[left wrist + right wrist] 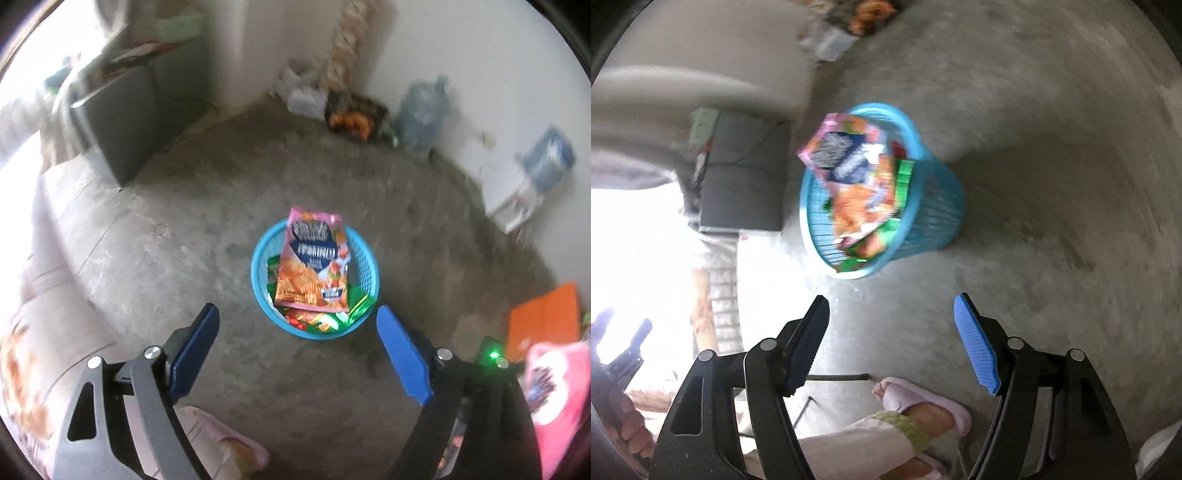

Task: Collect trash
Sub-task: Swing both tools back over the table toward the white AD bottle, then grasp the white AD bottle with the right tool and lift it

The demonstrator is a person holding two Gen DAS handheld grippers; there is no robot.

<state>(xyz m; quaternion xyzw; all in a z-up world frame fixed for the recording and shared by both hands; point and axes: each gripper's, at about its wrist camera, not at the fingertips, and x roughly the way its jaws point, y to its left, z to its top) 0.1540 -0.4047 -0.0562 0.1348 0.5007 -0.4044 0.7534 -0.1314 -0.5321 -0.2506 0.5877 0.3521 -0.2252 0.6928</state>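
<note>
Jaws of both grippers apart, empty, above blue basket of wrappers

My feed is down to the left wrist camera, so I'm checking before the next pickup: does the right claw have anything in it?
Observer: No. The right claw is open, with only bare floor between its pads.
Operator: I see the blue basket only from above. Is it standing upright?
Observer: The right wrist view shows its slatted side wall, base on the floor; the chip bag sticks out over the rim.
Operator: Anything near the right claw?
Observer: The person's foot in a pink slipper is just below it.
</note>
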